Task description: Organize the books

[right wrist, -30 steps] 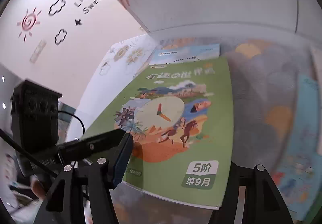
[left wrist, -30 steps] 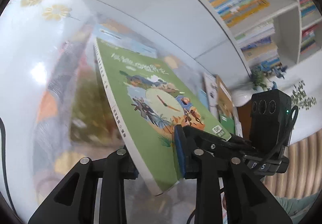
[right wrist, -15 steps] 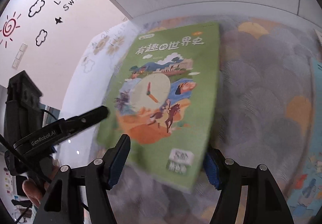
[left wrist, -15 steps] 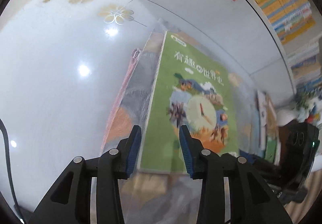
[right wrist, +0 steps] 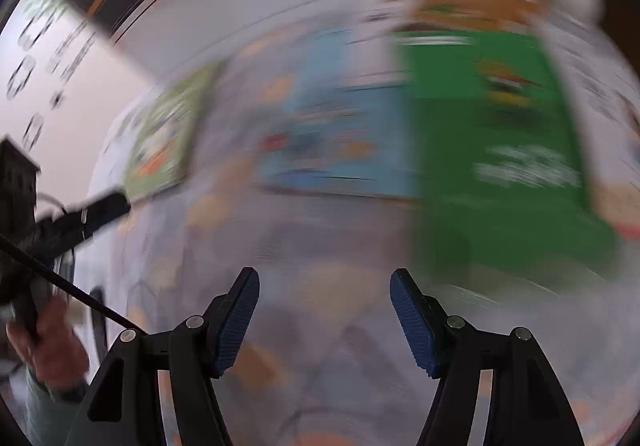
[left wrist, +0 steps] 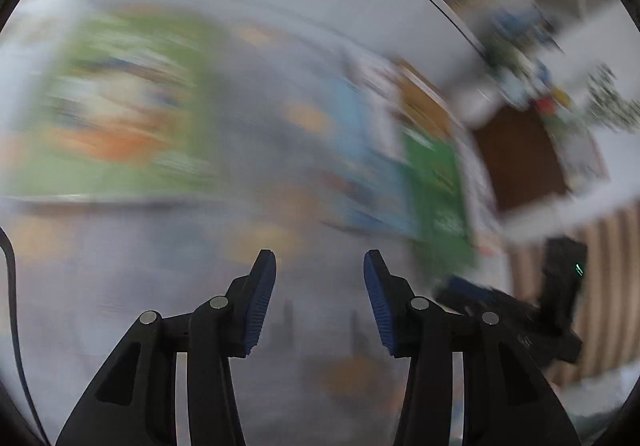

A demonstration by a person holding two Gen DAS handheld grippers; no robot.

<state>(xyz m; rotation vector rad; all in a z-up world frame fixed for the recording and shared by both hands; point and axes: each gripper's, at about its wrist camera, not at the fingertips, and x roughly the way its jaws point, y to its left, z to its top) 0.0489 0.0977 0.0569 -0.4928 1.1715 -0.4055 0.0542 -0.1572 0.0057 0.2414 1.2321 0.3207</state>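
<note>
Grippers both empty: left gripper point(left wrist: 319, 296) jaws opening, right gripper point(right wrist: 324, 316) jaws apart, nothing between. Light-green book point(left wrist: 120, 113) lies flat at left. Looks like a reach for the next one, likely dark-green book point(right wrist: 496, 149); needs an edge grip.
</note>
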